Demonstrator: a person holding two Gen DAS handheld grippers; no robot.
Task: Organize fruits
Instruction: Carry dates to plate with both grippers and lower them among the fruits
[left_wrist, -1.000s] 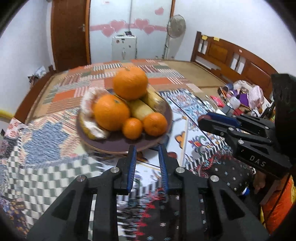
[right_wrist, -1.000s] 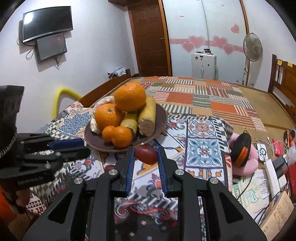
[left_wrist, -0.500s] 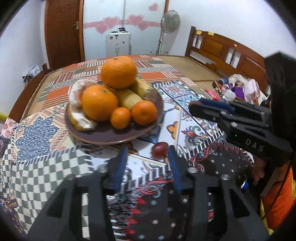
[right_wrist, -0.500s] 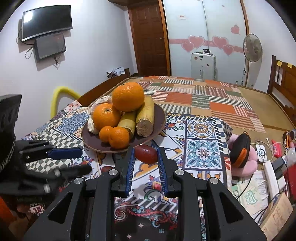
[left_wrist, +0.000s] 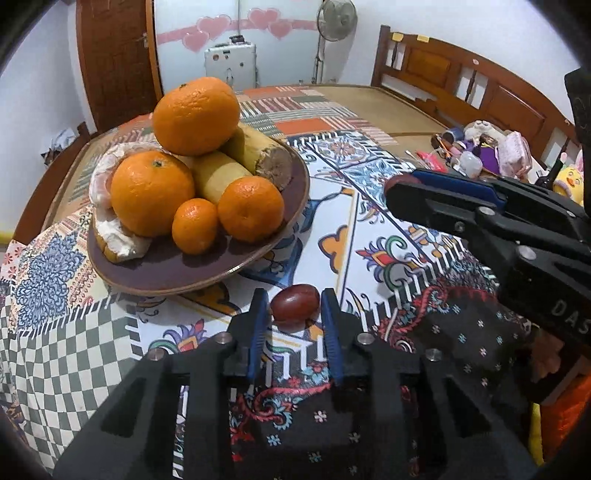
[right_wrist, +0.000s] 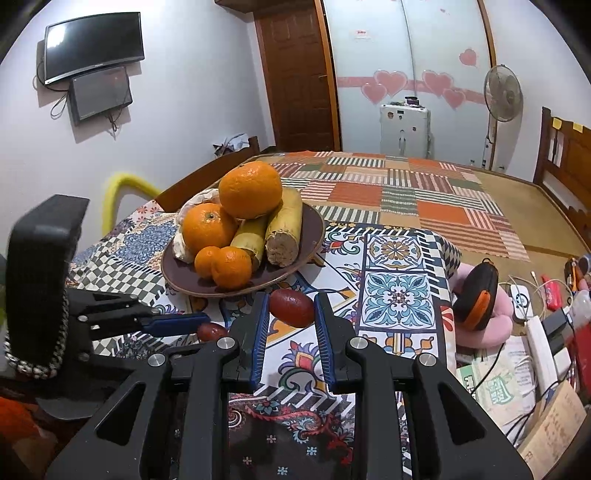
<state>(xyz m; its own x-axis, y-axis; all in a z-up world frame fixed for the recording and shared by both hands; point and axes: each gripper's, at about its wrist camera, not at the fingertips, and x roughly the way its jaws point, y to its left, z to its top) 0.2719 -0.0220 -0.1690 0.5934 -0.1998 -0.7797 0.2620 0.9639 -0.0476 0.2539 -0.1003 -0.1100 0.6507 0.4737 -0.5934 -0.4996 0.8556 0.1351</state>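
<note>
Since a second ago the left gripper (left_wrist: 292, 295) has swung down from facing the plate (left_wrist: 258, 254) and now brackets a loose date (left_wrist: 294, 308) lying on the patterned cloth (left_wrist: 332, 236) just in front of the plate's rim. Its jaws are spread, with a sliver of gap on each side of the fruit. The right gripper (right_wrist: 290, 297) hangs nearby, its jaws pinching a held date (right_wrist: 291, 303) clear of the cloth. The loose date looks light, smooth-skinned and glossy, so it is likely to squirt out or roll if nipped near an end. It is best taken across its fat middle with gentle pressure, as the flesh may bruise.
</note>
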